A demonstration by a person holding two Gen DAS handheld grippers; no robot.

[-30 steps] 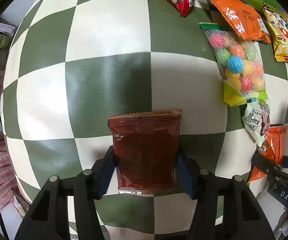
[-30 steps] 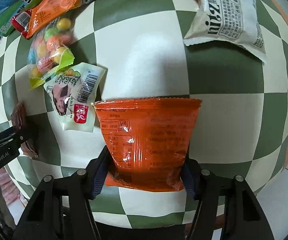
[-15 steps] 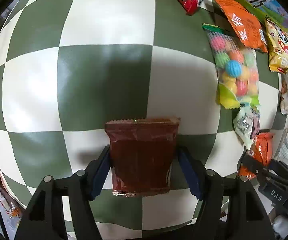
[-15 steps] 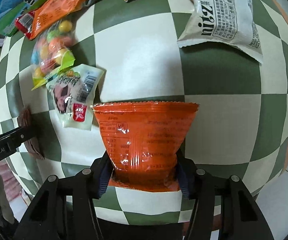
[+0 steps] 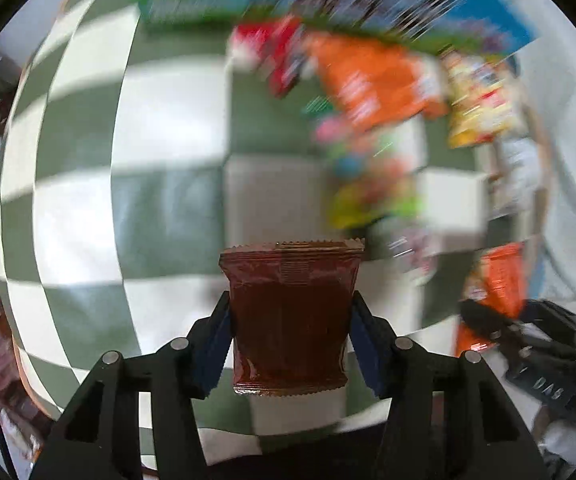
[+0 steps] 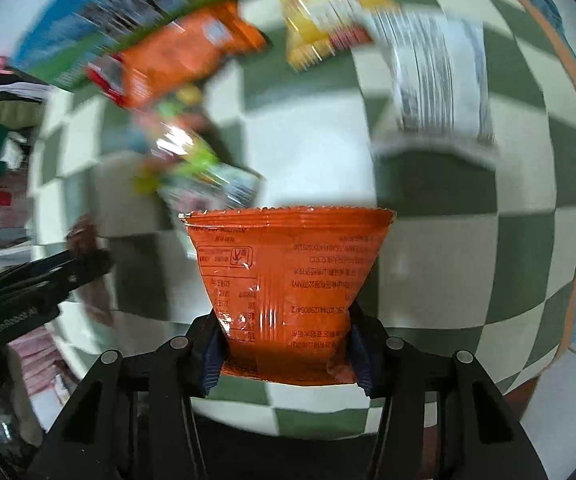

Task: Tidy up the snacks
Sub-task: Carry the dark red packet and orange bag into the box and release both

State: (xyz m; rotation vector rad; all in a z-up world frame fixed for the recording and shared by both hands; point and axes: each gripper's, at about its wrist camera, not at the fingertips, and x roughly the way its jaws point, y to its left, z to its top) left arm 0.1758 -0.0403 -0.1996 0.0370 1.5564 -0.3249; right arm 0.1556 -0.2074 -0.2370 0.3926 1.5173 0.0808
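My left gripper (image 5: 290, 306) points down at the table and pinches a dark red-brown snack packet (image 5: 292, 268) by its sides. Its jaws are closing and the packet bows in at the waist, clear of the cloth. My right gripper (image 6: 285, 320) grips an orange snack packet (image 6: 288, 256) the same way, jaws closing, the packet squeezed narrow at the pads. In the left wrist view the right gripper (image 5: 528, 340) shows at the lower right with the orange packet (image 5: 500, 280). The right wrist view has the left gripper (image 6: 39, 280) at its left edge.
A green-and-white checked tablecloth (image 5: 167, 140) covers the table. Blurred at the far side lie a long orange packet (image 5: 368, 80), a bag of coloured candy balls (image 5: 368, 176), a yellow packet (image 5: 480, 108), a red packet (image 5: 275, 56) and a blue-green box (image 5: 368, 0). A white packet (image 6: 440, 80) lies far right.
Both grippers have risen and taken their packets up off the cloth. The pads have squeezed in on each packet. The table now looks farther off and motion-blurred.
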